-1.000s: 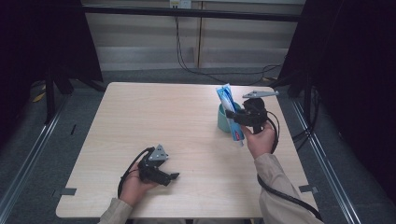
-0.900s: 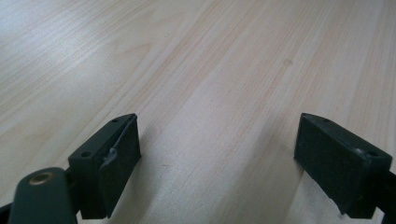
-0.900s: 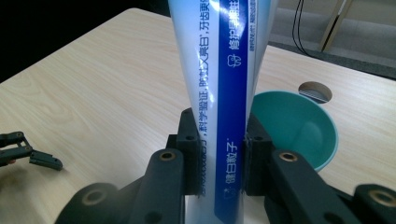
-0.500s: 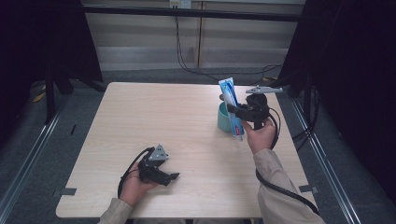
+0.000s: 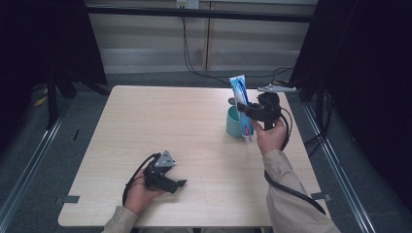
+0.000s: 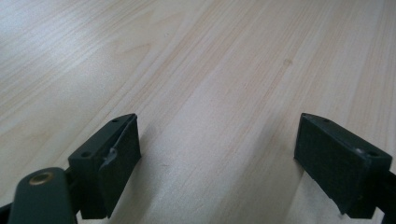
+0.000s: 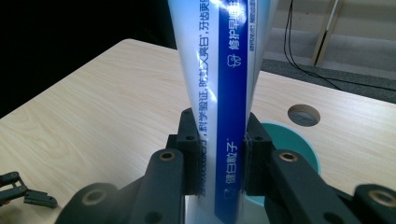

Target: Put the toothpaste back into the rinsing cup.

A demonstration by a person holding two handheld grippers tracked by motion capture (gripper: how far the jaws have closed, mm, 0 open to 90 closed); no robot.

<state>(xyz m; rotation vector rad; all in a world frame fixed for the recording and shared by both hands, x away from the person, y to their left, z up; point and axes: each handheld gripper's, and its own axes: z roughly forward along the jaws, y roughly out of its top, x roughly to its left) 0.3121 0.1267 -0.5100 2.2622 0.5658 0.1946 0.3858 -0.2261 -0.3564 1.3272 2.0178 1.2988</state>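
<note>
The high view took in the whole pale wooden desk (image 5: 194,131) with both hands on it, which neither gripper view did. In it the right gripper (image 5: 248,112) stood upright over the far right part of the desk, its jaws clamped on a toothpaste tube (image 5: 241,94), and the left gripper (image 5: 180,183) lay low on the near part, well apart from the other.

The right gripper view gave the close detail that the high view lacked: the tube (image 7: 224,93) rose straight up between the two black jaws, which pressed on its lower part from both sides. Just beyond the jaws and to their right sat a teal cup (image 7: 294,142), its rim partly hidden behind them, and farther off a round hole (image 7: 303,114) was cut in the desk top. The high view placed the cup (image 5: 234,122) just beside the tube's lower end, on the side away from the hand; whether the tube's tip was inside it could not be told.

The left gripper view showed bare wood grain between its jaws, which stood wide apart with nothing held.

The tube was white with a broad blue band running its length and printed Chinese characters, wider at the top than at the held end.

Counted: two grippers, one tube, one cup, one hole.
</note>
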